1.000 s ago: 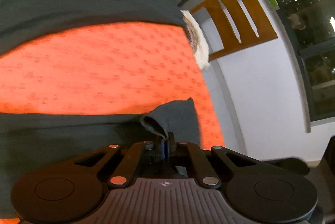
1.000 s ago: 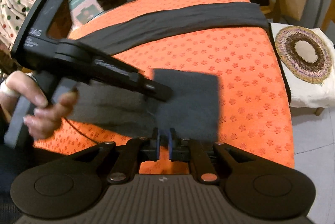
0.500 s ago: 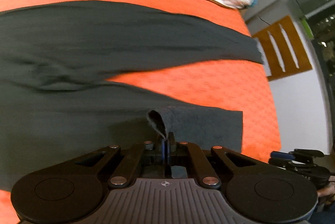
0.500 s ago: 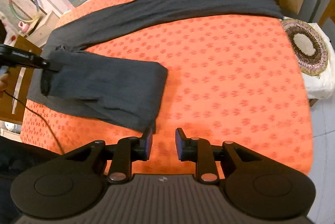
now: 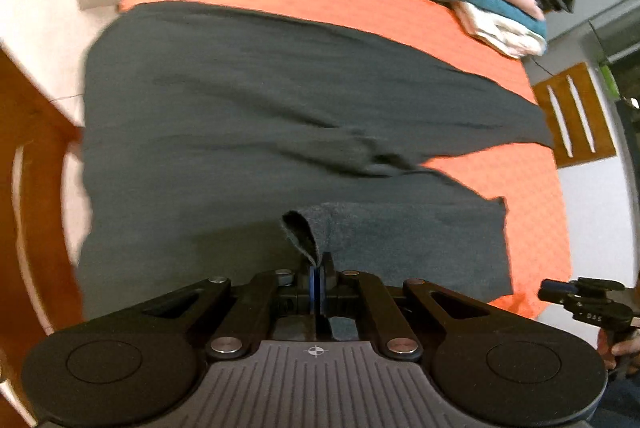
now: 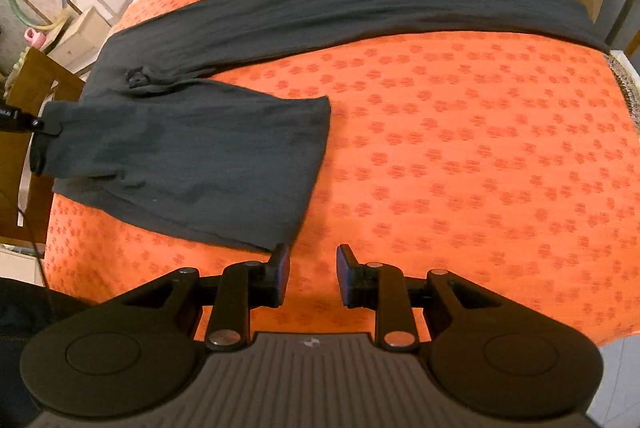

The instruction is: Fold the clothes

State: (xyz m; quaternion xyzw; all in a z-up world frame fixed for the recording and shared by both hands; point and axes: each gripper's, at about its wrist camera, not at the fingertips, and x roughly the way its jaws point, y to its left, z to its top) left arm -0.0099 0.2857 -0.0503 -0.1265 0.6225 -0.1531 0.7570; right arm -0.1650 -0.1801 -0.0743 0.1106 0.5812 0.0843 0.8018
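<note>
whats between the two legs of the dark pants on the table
Only bare orange tablecloth. In the right wrist view it fills the stretch between the folded-over near leg and the far leg of the dark pants.

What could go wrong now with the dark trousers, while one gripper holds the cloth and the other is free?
1. The left gripper pinches only a small corner of the dark trousers; if it is pulled further, the corner may slip out and the fold fall open.
2. The right gripper is open and holds nothing, so the folded leg may drag across the orange cloth and go crooked.
3. The crotch is bunched, which may leave a lump in the fold.
</note>
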